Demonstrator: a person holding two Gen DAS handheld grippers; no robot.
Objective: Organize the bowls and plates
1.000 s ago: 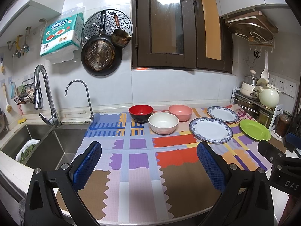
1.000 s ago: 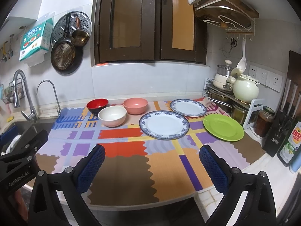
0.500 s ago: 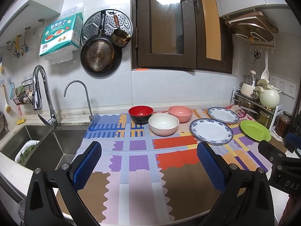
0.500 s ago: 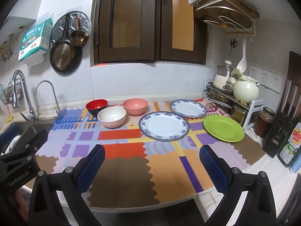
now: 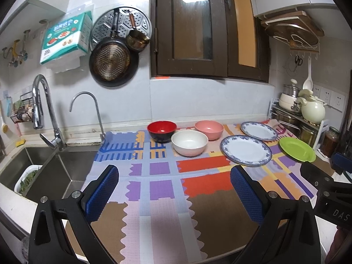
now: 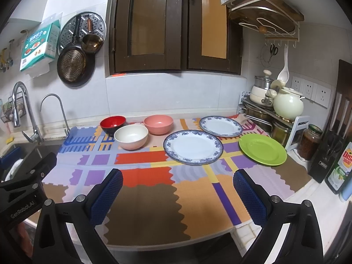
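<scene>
"GenRobot.AI" on left gripper (image 6: 22, 206); "DAS" on right gripper (image 5: 340, 213).

Patchwork mat (image 6: 154, 189) spread over tabletop (image 6: 319, 200). Sink (image 5: 55, 171) at left, two faucets (image 5: 44, 110) behind it. Frying pan (image 5: 112, 63) hangs on wall beside dark wooden window (image 6: 171, 24). Pale green kettle (image 6: 288, 105) on rack at right, jar (image 6: 310, 140) near it.
</scene>
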